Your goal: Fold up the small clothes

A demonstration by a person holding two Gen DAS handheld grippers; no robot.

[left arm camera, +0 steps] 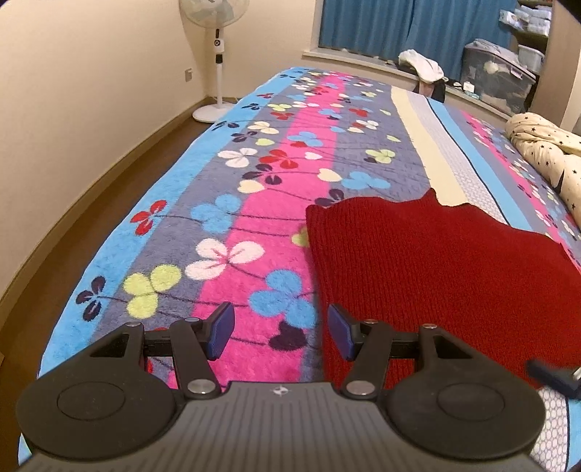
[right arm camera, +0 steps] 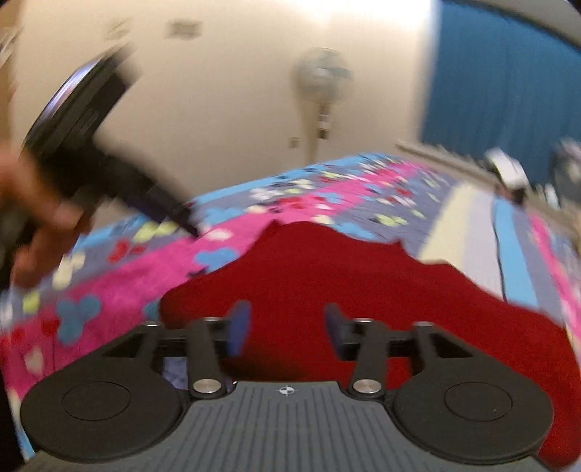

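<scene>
A dark red knitted garment [left arm camera: 435, 268] lies flat on the flowered bedspread [left arm camera: 232, 225]. My left gripper [left arm camera: 281, 334] is open and empty, low over the bedspread at the garment's left edge. In the blurred right wrist view, my right gripper [right arm camera: 287, 332] is open and empty just above the near part of the red garment [right arm camera: 345, 272]. The left gripper [right arm camera: 109, 152] and the hand that holds it show at the upper left of that view, raised over the bedspread [right arm camera: 109, 261]. A dark tip of the right gripper [left arm camera: 552, 374] shows at the left wrist view's lower right.
A standing fan [left arm camera: 216, 58] is at the far corner by the wall. Blue curtains [left arm camera: 410, 25] hang behind a sill with a white cloth [left arm camera: 423, 65] and storage boxes [left arm camera: 497, 76]. A star-patterned quilt [left arm camera: 544, 152] lies bundled at the right. The bed's left edge drops to wooden floor [left arm camera: 90, 196].
</scene>
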